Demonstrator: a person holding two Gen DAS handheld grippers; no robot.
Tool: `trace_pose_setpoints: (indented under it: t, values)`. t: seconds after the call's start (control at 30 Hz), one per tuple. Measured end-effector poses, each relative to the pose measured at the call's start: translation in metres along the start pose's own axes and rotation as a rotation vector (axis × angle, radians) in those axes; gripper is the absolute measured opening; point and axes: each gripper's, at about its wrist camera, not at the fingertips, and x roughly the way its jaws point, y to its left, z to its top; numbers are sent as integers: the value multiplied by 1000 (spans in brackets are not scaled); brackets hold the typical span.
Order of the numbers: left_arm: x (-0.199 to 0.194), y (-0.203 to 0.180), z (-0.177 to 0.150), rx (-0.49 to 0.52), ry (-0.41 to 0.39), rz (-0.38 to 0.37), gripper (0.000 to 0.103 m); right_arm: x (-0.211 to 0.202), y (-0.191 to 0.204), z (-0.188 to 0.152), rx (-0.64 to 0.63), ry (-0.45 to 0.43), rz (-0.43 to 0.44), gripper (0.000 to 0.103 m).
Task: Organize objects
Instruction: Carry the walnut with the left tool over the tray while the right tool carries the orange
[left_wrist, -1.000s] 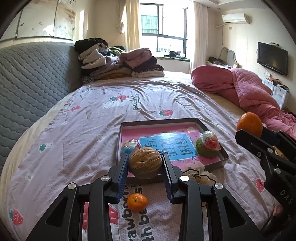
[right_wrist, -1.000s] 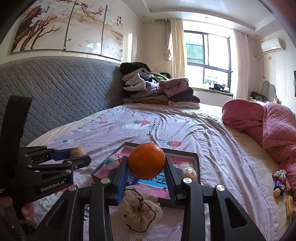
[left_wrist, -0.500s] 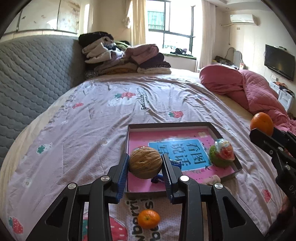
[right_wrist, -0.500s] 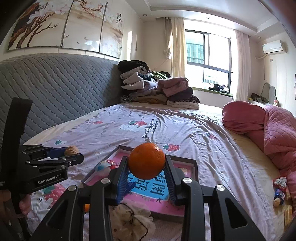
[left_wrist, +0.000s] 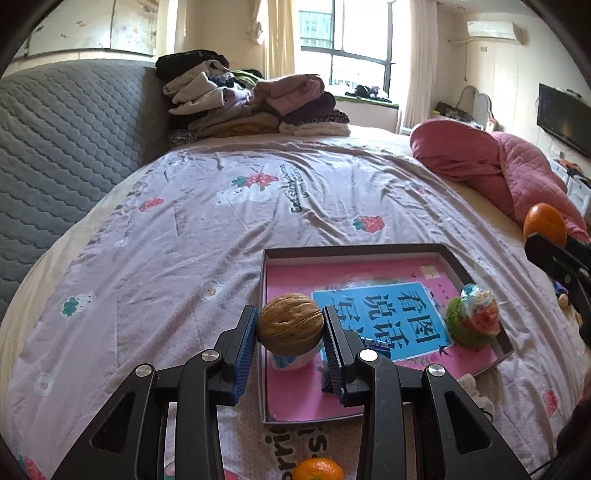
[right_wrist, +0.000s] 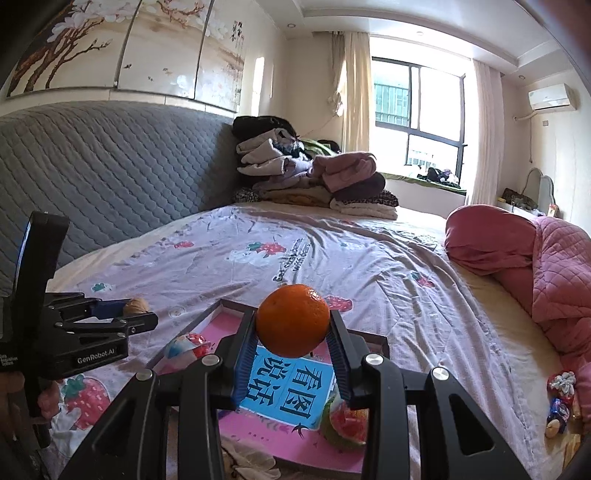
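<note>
walnut (left_wrist: 290, 323) clamped in left claw (left_wrist: 290, 334), orange (right_wrist: 293, 325) in right claw (right_wrist: 293, 345)

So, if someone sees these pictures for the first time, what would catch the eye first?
Probably the two claws held over the bed: the left claw is shut on a brown wrinkled walnut, and the right claw grips a round bright orange fruit. Just beyond them, on the lilac strawberry-print bedspread, lies a shallow pink cardboard box tray with a blue label.
</note>
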Motion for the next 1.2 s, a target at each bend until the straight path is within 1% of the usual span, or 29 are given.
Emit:
trace_pose_setpoints:
  t: [0.23, 0.37, 0.47, 0.73, 0.93, 1.2]
  values:
    - [28, -5, -11, 28, 57, 3, 36, 32, 1, -16, -4, 92, 30, 38]
    - [41, -3, -18, 28, 108, 7, 36, 52, 2, -32, 14, 167, 61, 38]
    - [49, -2, -25, 21, 142, -2, 36, 63, 2, -42, 21, 210, 63, 38]
    - [57, -6, -36, 35, 177, -13, 36, 74, 0, -56, 24, 254, 57, 38]
    - [64, -8, -42, 42, 205, -31, 36, 79, 4, -61, 11, 282, 69, 38]
    - [71, -8, -45, 43, 230, -36, 36, 86, 4, -65, 8, 320, 87, 38]
